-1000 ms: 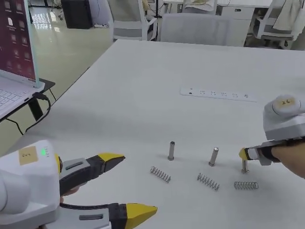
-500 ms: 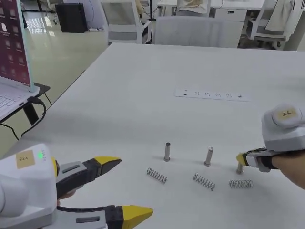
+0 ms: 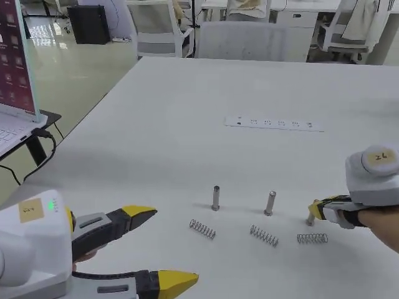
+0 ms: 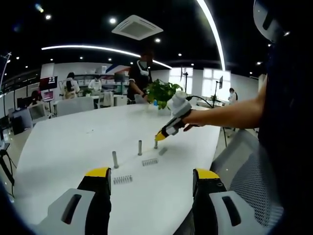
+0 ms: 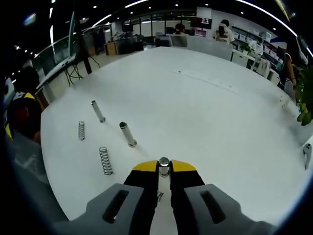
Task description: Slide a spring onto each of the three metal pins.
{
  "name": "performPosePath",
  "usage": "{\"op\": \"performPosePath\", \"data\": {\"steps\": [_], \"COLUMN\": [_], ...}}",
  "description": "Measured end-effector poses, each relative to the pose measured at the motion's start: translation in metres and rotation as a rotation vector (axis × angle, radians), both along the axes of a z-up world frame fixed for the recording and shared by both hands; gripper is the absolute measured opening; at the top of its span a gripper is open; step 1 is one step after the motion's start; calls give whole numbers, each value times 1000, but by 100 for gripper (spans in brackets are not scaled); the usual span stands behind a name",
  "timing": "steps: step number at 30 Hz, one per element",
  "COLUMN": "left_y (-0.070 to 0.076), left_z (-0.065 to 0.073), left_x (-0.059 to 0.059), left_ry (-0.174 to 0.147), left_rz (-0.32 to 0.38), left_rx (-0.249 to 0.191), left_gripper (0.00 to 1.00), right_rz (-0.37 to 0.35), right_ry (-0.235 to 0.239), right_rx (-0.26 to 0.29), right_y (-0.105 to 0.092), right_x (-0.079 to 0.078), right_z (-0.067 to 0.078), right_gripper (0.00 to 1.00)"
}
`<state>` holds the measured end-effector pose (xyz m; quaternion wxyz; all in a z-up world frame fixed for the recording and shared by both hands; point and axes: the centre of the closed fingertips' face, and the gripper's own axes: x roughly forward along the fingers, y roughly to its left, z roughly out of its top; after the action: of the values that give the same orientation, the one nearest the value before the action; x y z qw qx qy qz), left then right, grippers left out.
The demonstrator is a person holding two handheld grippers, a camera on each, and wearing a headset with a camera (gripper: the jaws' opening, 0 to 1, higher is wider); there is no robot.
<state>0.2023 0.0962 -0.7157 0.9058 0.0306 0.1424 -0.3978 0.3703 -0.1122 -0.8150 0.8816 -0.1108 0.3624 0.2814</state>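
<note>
Three short metal pins stand in a row on the white table (image 3: 187, 124): left pin (image 3: 216, 198), middle pin (image 3: 270, 203), right pin (image 3: 310, 218). In front of each lies a spring: left spring (image 3: 202, 228), middle spring (image 3: 264, 235), right spring (image 3: 312, 238). My right gripper (image 3: 315, 210) is shut on the right pin, whose top (image 5: 164, 161) shows between the yellow tips. My left gripper (image 3: 163, 248) hovers open at the near left, well short of the left spring, with nothing between its fingers (image 4: 100, 172).
A white power strip (image 3: 274, 124) lies farther back on the table. A laptop (image 3: 12, 68) on a stand with a cable sits off the table's left edge. Office chairs (image 3: 162, 31) stand behind the far edge.
The head view has shifted a little. My right gripper stays shut on the right pin and my left gripper stays open; pins and springs have not moved.
</note>
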Motion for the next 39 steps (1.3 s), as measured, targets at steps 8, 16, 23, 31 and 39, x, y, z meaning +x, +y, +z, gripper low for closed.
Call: {"op": "performPosePath", "data": {"steps": [8, 16, 23, 31, 39], "left_y": [0, 1, 0, 0, 0], "left_z": [0, 0, -1, -2, -2], "left_x": [0, -1, -1, 0, 0], "left_ry": [-1, 1, 4, 10, 12], "left_rz": [0, 1, 0, 0, 1], "left_rx": [2, 0, 1, 0, 4], "left_gripper": [63, 63, 63, 63, 63], "right_rz": [6, 11, 7, 135, 196], "right_ry": [0, 0, -2, 53, 69], "right_rx": [6, 3, 35, 73, 34], "right_y": [1, -2, -11, -9, -9], "right_x": [-1, -4, -8, -35, -43], "right_z": [-1, -3, 2, -5, -24], "right_gripper": [8, 11, 15, 16, 18]}}
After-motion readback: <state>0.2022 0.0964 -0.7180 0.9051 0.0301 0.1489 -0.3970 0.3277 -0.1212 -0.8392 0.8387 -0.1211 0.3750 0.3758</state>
